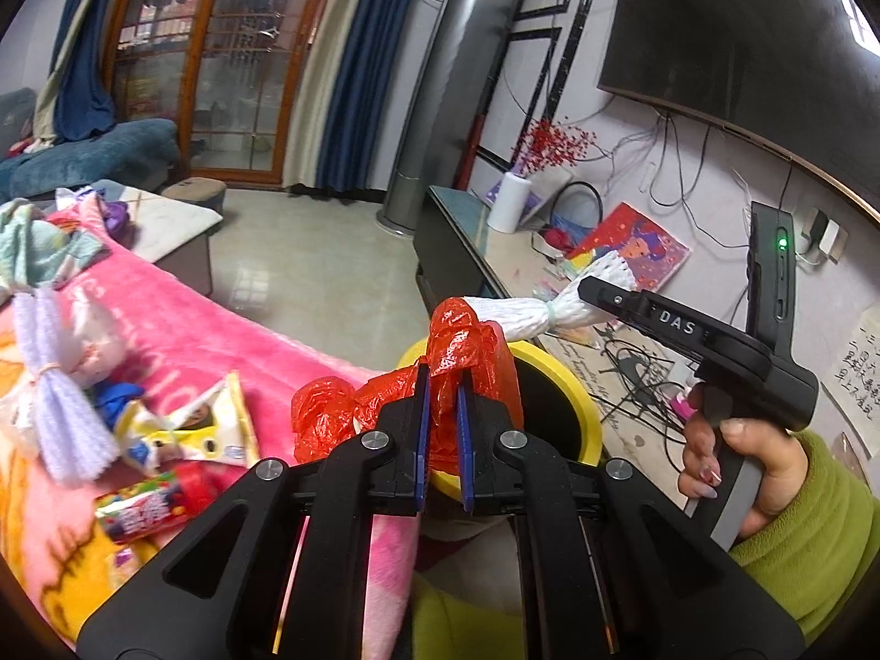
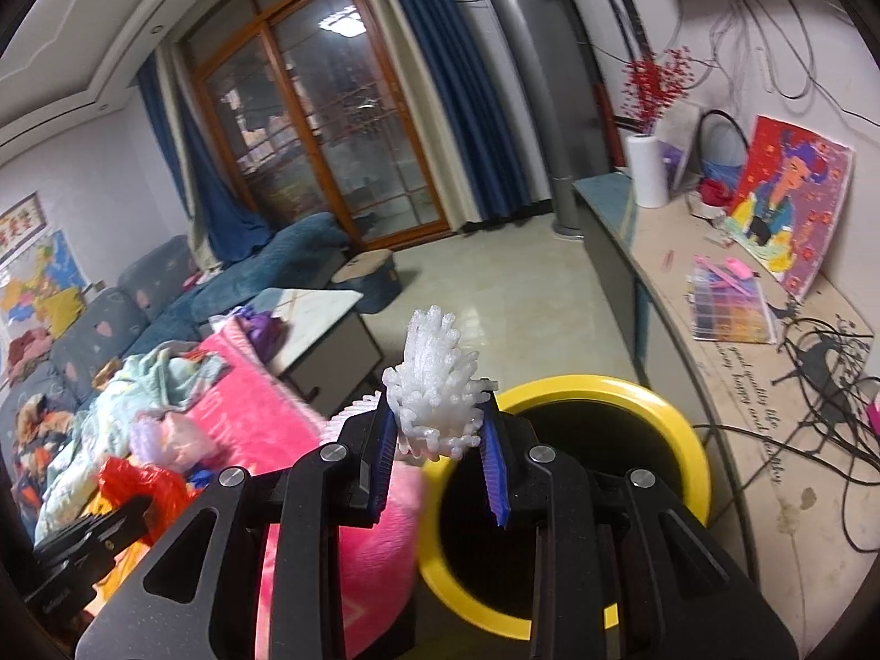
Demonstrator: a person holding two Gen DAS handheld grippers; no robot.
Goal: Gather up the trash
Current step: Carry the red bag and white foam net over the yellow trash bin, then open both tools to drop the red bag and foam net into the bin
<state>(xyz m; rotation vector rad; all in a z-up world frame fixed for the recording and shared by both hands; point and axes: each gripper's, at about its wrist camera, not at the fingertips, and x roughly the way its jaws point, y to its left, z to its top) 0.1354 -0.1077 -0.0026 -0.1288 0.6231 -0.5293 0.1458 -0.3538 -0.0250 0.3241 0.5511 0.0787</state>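
My left gripper (image 1: 443, 390) is shut on a crumpled red plastic bag (image 1: 467, 341), which hangs at the near rim of a yellow bin (image 1: 591, 412). My right gripper (image 2: 437, 418) is shut on a white foam net sleeve (image 2: 434, 385) over the bin's (image 2: 679, 429) near left rim. In the left wrist view the right gripper (image 1: 594, 290) comes in from the right with the foam net (image 1: 522, 313) sticking out over the bin. On the pink blanket (image 1: 220, 330) lie a purple foam net (image 1: 49, 401), a yellow snack wrapper (image 1: 187, 432) and a colourful candy wrapper (image 1: 146, 506).
A long TV stand (image 2: 715, 385) with tangled black cables (image 2: 825, 401), a painting (image 2: 786, 203) and a paper roll (image 2: 649, 170) runs along the right wall. A low coffee table (image 2: 324, 319) and a blue sofa (image 2: 165, 297) stand beyond the blanket. A hand in a green sleeve (image 1: 814, 539) holds the right gripper.
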